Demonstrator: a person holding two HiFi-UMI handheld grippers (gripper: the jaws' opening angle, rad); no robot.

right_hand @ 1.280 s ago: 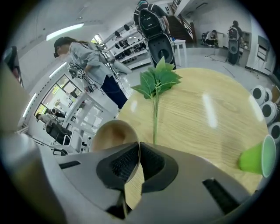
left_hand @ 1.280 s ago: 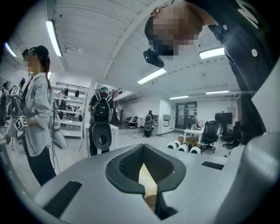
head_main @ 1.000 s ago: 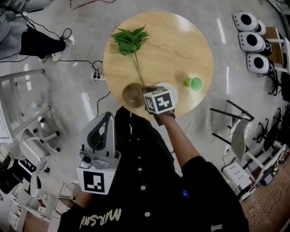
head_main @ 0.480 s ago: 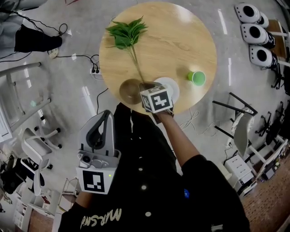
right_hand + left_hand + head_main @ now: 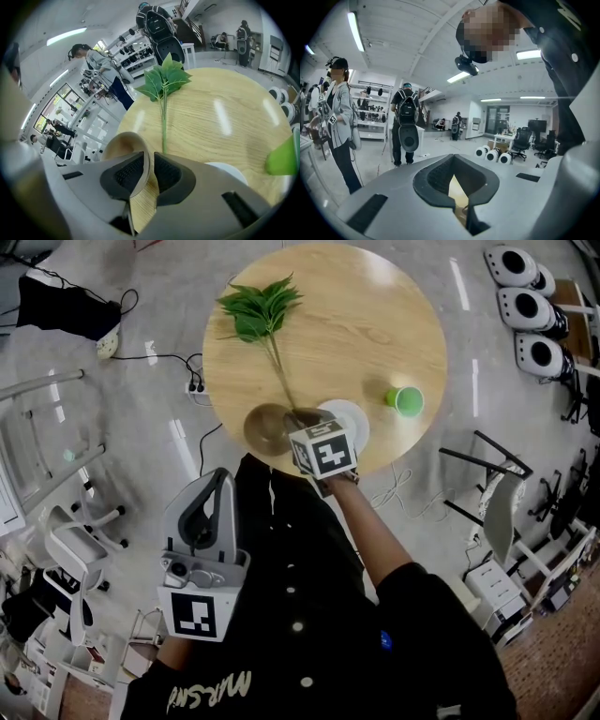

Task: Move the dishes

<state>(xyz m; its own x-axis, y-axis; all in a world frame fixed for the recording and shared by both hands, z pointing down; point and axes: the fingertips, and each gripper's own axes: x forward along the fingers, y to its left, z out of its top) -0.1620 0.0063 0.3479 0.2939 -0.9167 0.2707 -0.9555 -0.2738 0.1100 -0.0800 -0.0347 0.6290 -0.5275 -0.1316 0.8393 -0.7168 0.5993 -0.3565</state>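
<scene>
- While the right gripper [image 5: 151,164] clamped the rim of the brown bowl [image 5: 119,143], that thin edge-hold could slip, dropping it onto the worktop [image 5: 375,324].
- Left gripper [image 5: 457,194] hung closed, empty.

tan-brown bowl [image 5: 268,428] upright at the near edge of the round wooden table [image 5: 356,324], rim pinched in the right gripper [image 5: 151,168], white plate [image 5: 348,412] flat just right of it, partly hidden
</scene>
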